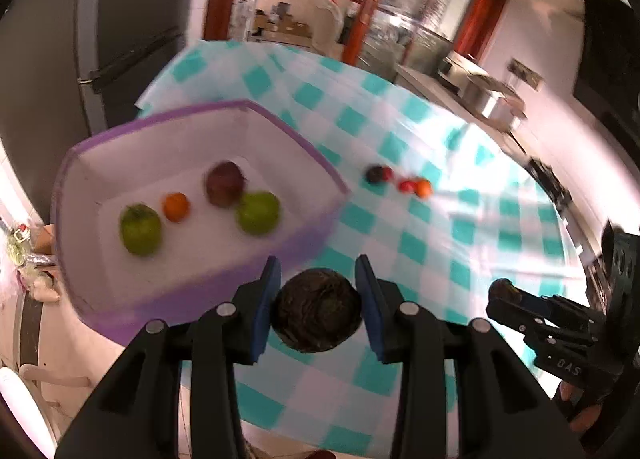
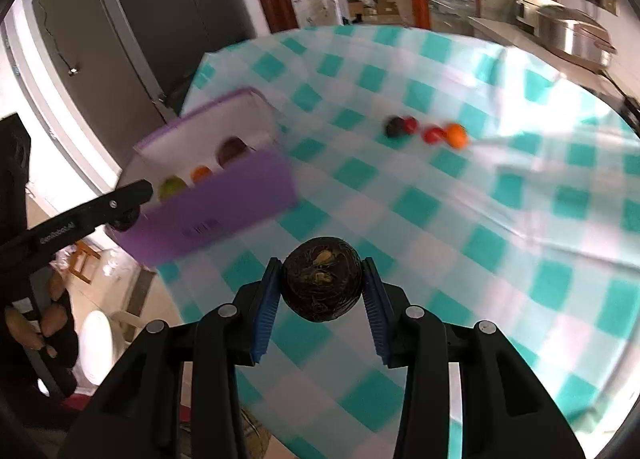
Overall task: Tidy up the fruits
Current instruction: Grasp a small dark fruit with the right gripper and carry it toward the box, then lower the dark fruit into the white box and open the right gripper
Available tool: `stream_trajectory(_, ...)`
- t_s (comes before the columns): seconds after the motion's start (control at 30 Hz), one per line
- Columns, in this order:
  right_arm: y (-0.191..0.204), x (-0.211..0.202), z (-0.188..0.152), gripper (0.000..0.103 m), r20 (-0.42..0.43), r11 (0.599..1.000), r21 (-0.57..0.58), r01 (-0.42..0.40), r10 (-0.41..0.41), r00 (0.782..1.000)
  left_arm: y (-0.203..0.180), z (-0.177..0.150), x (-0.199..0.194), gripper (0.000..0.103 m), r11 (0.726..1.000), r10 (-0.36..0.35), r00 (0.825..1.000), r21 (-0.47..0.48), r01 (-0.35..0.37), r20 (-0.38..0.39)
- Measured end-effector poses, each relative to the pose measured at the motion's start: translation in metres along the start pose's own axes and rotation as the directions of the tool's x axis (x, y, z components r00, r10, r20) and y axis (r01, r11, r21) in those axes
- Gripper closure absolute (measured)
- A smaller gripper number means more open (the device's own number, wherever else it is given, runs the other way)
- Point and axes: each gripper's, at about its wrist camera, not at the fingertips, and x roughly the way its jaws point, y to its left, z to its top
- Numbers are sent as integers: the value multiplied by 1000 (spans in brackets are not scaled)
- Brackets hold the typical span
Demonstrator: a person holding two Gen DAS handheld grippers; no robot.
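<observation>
Both grippers, left (image 1: 318,307) and right (image 2: 322,285), are clamped on dark, rough-skinned round fruits (image 1: 318,311) (image 2: 322,285), which we carry above the teal checked tablecloth (image 2: 460,219) toward the purple-rimmed bin (image 1: 316,155). Round shapes may slip from flat ribbed pads (image 1: 262,311) if we tilt. Four small smooth fruits (image 2: 426,131) wait on the cloth.

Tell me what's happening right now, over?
Left gripper shut on dark round fruit. Right gripper likewise. Purple bin holds four fruits. Nothing blocking.
</observation>
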Motion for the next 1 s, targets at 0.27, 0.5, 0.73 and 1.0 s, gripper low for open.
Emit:
stream_trajectory(0.27, 119, 98, 84, 63, -113, 977, -132, -164, 150, 982, 115, 74, 31, 64, 996, 82, 988, -5, -84, -128)
stream_trajectory(0.5, 181, 213, 101, 63, -377, 976, -167, -139, 67, 924, 183, 107, 107, 64, 995, 95, 946, 53, -83, -310)
stream_trajectory(0.73, 196, 275, 92, 63, -540, 977, -204, -56, -64, 839, 199, 115, 181, 64, 992, 81, 898, 121, -32, -432)
stream_trajectory(1.0, 203, 307, 86, 63, -632, 969, -247, -3, -159, 758, 212, 117, 225, 64, 995, 86, 827, 95, -39, -556)
